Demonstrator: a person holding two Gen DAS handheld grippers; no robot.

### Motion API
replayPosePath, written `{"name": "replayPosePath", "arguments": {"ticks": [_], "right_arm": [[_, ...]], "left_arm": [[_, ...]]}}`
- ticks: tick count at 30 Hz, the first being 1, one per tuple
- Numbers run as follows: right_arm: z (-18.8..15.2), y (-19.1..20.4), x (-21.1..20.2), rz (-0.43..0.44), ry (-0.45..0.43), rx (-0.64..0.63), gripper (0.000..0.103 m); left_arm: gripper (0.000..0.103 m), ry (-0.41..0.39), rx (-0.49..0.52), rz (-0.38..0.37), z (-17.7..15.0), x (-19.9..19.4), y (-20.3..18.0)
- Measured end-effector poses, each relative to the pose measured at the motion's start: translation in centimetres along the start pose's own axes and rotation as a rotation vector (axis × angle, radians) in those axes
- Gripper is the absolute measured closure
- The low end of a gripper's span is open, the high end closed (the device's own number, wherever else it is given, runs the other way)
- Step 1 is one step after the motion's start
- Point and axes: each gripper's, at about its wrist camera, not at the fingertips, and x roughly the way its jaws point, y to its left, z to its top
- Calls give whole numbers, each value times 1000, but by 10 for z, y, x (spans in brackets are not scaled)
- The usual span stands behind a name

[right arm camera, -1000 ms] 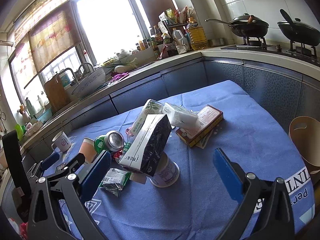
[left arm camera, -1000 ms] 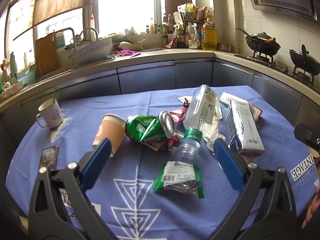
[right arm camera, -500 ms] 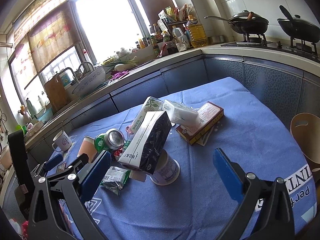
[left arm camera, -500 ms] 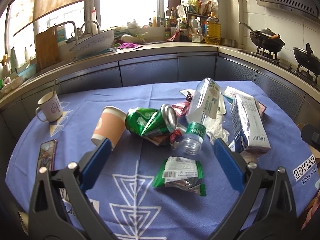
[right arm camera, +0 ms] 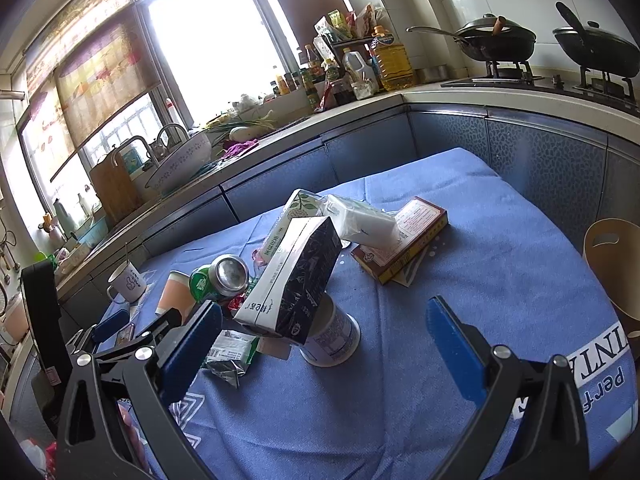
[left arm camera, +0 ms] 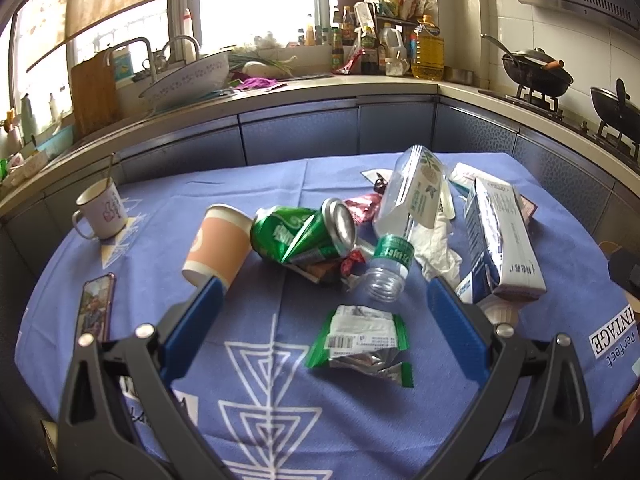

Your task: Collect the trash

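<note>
Trash lies on the blue tablecloth (left arm camera: 280,380). A green-and-silver wrapper (left arm camera: 360,340) lies between my left gripper's (left arm camera: 326,320) open blue jaws. Behind it are a crushed green can (left arm camera: 300,236), a tipped orange paper cup (left arm camera: 218,244), an empty clear bottle (left arm camera: 404,224), crumpled tissue (left arm camera: 436,244) and a milk carton (left arm camera: 502,236). In the right wrist view the carton (right arm camera: 296,276) leans on a white paper cup (right arm camera: 334,332). My right gripper (right arm camera: 324,334) is open and empty in front of them. A tan bin (right arm camera: 612,272) stands at the table's right edge.
A white mug (left arm camera: 102,210) and a phone (left arm camera: 96,308) sit at the table's left. A flat red-brown box (right arm camera: 400,240) with a white tissue pack (right arm camera: 364,222) lies behind the carton. Kitchen counters, a sink and woks on the stove surround the table.
My left gripper has moved slightly forward and down toward the wrapper. My right gripper has barely moved. Both stay open.
</note>
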Motion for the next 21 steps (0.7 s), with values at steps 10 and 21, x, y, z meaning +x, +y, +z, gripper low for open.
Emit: {"name": "replayPosePath", "arguments": {"ticks": [10,21], "right_arm": [[-3,-2,-16,24,-22,2,4],[-14,-1,-52,63,-72,-9,4]], "left_arm": [[5,-16,-3,15,-1,-18,-2],[5,-36,-3,29,-3,-53,-11]]}}
